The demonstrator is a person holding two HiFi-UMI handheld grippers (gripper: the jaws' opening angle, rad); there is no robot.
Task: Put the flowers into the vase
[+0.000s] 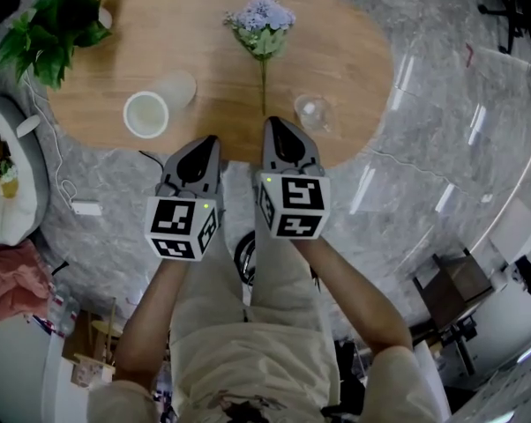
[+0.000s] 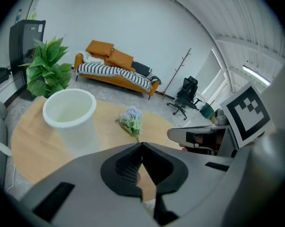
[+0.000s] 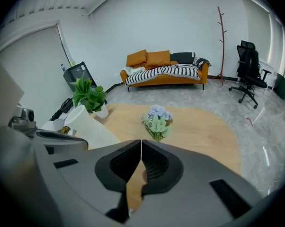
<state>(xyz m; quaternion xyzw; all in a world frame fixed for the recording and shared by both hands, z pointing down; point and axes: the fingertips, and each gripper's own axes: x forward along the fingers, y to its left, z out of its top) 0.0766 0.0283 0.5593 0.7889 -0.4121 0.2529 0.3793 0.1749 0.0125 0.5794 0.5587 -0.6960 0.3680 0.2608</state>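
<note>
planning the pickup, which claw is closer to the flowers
Right. The right claw sits just short of the stem end of the flowers, almost in line with it; the left claw is further off to the stem's left, nearer the white vase.

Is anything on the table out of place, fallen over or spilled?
Only the flowers stand out. They lie flat on the table, with the stem pointing toward the person, not standing in anything. The vase is upright and looks empty. Nothing seems spilled or broken.
</note>
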